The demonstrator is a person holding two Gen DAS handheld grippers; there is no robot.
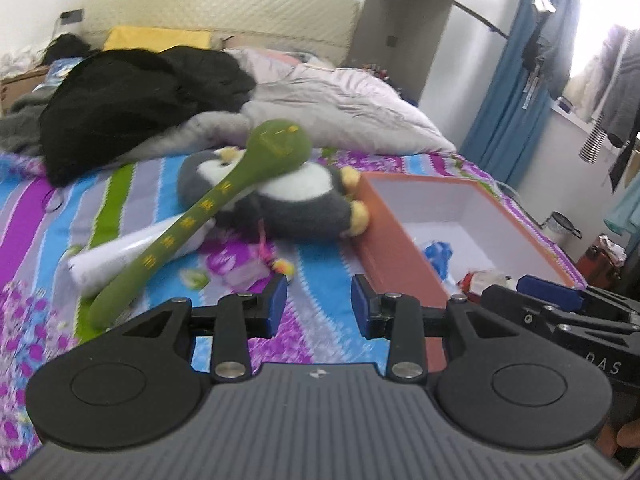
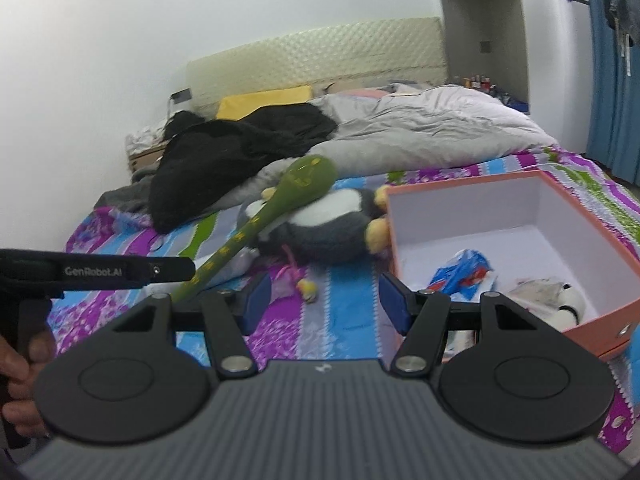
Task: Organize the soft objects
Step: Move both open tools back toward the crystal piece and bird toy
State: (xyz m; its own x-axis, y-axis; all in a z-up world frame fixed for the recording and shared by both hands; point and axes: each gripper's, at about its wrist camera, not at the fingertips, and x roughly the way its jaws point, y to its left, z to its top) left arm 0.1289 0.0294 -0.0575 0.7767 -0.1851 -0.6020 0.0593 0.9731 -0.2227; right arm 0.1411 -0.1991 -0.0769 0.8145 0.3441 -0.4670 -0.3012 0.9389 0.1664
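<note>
Both grippers point(image 1: 319, 306) point(image 2: 325, 304) hover wide open, empty, over the bed — the penguin point(image 1: 292, 200) lies beside the box point(image 1: 396, 248), likely light and squashy; best pinched mid-body.

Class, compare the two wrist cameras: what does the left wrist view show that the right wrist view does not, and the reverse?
Left only: clothes hanging at the window, a white tube under the snake. Right only: a hand gripping the left gripper's handle. Both: green plush snake lying across the penguin plush, the orange box, both grippers open and empty.
</note>
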